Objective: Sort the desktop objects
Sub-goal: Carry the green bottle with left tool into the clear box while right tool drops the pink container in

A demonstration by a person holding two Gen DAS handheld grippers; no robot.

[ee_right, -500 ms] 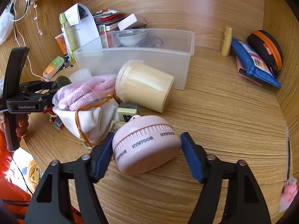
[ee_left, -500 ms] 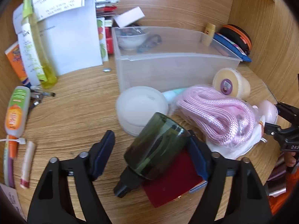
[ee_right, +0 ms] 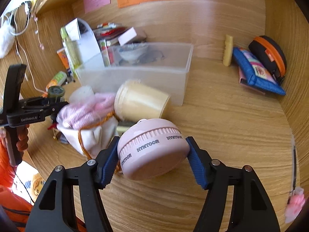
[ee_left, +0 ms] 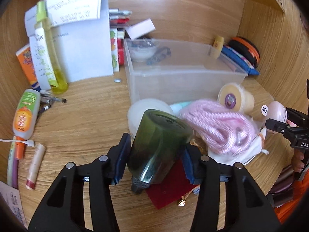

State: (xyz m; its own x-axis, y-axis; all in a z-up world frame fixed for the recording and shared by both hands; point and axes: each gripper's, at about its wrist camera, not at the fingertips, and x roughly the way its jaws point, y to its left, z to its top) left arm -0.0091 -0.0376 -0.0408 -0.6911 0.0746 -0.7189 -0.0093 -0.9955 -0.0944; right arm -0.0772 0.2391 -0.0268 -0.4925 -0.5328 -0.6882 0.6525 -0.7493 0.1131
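Nearest me, my left gripper (ee_left: 154, 154) is clamped on the dark green bottle (ee_left: 158, 145), both blue pads against its sides, cap end toward me, over a red card (ee_left: 170, 191) on the desk (ee_left: 87, 119). My right gripper (ee_right: 152, 156) is clamped on the pink round case (ee_right: 152, 148) marked HYNTOOR, tilted, close to the desk's near edge. I judge both are lifted or just leaving the surface; contact underneath is hidden by the objects themselves.

Just beyond, the unsorted heap: pink cord bundle (ee_left: 218, 127) on a white drawstring pouch (ee_right: 90, 135), a cream jar (ee_right: 141, 102) on its side, a white round lid (ee_left: 148, 106) partly behind the bottle.

Farther back, the clear bin (ee_left: 183, 77) sits mid-desk, holding only a small bowl (ee_left: 143, 48) and a dark item I can't identify.

Progress, my judgement: early. Two items in hand, bin nearly bare, heap still out, plus the orange-capped tube (ee_left: 25, 114) at the left edge and the pouches (ee_right: 258, 67) in the far right corner.

Motion blur smears the heap; the wall notes are unreadable.
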